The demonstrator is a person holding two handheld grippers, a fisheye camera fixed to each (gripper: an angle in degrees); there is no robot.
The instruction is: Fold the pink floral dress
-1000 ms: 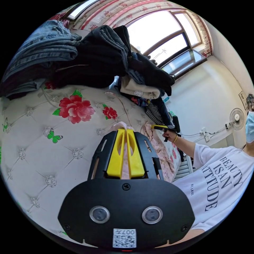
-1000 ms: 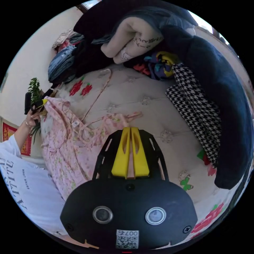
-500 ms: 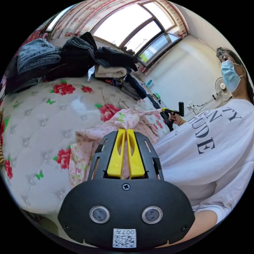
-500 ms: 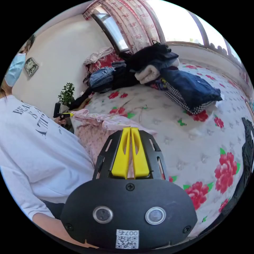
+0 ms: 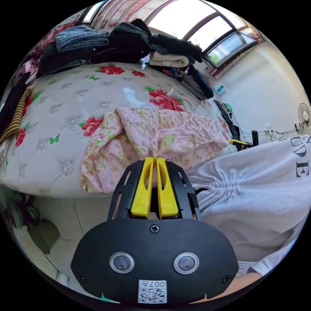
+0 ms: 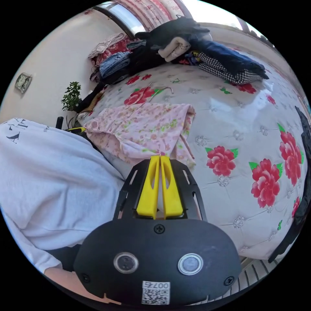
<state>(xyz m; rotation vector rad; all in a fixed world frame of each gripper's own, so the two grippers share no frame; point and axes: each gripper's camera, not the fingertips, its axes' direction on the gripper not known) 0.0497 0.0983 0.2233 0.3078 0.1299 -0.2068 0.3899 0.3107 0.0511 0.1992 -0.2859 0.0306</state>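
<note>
- Here the pink floral dress [image 5: 152,132] lies bunched at the near edge of the quilted flowered bed [image 5: 64,107].
- Left gripper [image 5: 153,159] — yellow jaws closed, pinching the dress hem.
- Right gripper [image 6: 159,157] — jaws together on a thin bit of the dress's edge.
- Piled clothes [image 6: 168,48] sit at the bed's far side.

Tufted white bed [image 5: 64,107] with red flower print; arched window [image 5: 201,29] admits daylight; pale walls [image 5: 269,84].
</note>
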